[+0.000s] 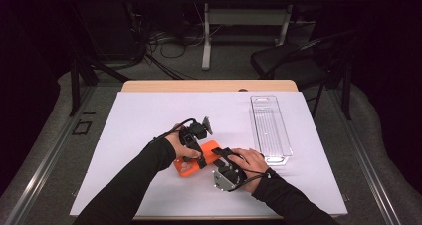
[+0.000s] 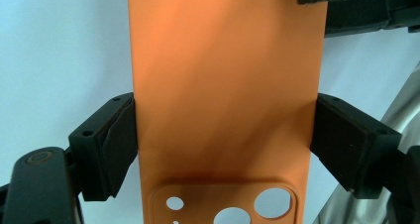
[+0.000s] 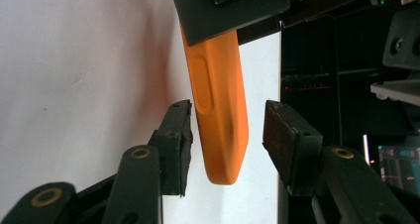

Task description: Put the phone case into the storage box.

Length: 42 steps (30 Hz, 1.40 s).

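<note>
The left tool (image 2: 223, 135) gripped an orange phone case (image 2: 223, 85) by its two long edges, pads flat against the sides, and held it just above the white sheet on the desk (image 1: 149, 115), near the person's side. The right tool (image 3: 225, 135) stood open around the case's far end, neither pad touching yet. To do this handover well, the right tool would best close squarely across the thin end, with the left keeping its grip until the second hold was firm. The case was a matt, smooth orange shell with a raised side button and round camera cut-outs at one end. A clear plastic tray (image 1: 269, 130) lay well apart.
</note>
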Each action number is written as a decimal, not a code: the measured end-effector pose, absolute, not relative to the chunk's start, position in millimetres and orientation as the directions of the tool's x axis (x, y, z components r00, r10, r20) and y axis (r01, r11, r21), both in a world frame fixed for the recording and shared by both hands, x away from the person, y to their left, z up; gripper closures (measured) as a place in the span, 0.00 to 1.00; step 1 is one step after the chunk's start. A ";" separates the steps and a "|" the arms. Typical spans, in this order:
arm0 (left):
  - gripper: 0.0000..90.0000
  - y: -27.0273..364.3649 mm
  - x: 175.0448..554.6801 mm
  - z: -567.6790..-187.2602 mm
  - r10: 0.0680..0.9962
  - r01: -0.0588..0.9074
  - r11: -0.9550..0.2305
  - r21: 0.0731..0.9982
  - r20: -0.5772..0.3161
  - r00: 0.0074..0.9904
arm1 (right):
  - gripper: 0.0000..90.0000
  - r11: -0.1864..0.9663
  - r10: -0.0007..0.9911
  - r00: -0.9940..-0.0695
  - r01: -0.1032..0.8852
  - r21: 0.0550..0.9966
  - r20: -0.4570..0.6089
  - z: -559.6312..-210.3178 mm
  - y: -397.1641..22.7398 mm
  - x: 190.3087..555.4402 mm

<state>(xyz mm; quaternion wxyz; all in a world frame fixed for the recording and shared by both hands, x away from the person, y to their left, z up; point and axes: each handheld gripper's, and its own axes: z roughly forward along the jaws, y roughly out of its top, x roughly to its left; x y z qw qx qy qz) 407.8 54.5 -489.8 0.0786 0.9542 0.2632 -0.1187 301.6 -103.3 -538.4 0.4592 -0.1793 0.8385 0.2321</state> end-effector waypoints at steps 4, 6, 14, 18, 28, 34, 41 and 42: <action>0.18 53.4 407.6 -490.6 0.483 0.522 -0.848 0.089 -0.271 0.832 | 0.64 0.826 -0.117 -0.475 -0.535 0.181 -0.872 -541.2 -102.5 300.8; 0.18 53.0 407.6 -490.2 0.485 0.524 -0.847 0.088 -0.274 0.830 | 0.66 0.829 -0.126 -0.465 -0.534 0.164 -0.876 -541.8 -102.3 300.3; 0.18 53.3 408.3 -488.9 0.488 0.530 -0.843 0.092 -0.284 0.826 | 0.71 0.831 -0.166 -0.411 -0.548 0.097 -0.896 -544.9 -100.6 299.8; 0.18 53.7 408.6 -489.2 0.488 0.531 -0.843 0.090 -0.287 0.824 | 0.75 0.827 -0.195 -0.376 -0.560 0.054 -0.906 -547.9 -98.9 299.2; 0.18 54.3 408.9 -489.0 0.492 0.536 -0.839 0.093 -0.290 0.821 | 0.79 0.831 -0.209 -0.358 -0.556 0.028 -0.910 -550.2 -97.0 300.2; 0.18 55.2 409.5 -488.4 0.494 0.541 -0.836 0.092 -0.300 0.816 | 0.81 0.833 -0.205 -0.356 -0.553 0.029 -0.912 -550.0 -97.6 299.8; 0.18 55.5 409.9 -489.4 0.500 0.548 -0.831 0.092 -0.310 0.809 | 0.84 0.829 -0.215 -0.351 -0.559 0.020 -0.911 -551.1 -97.4 299.4; 0.18 55.6 410.0 -489.5 0.500 0.550 -0.830 0.092 -0.311 0.808 | 0.85 0.829 -0.217 -0.350 -0.559 0.018 -0.911 -551.0 -97.4 299.3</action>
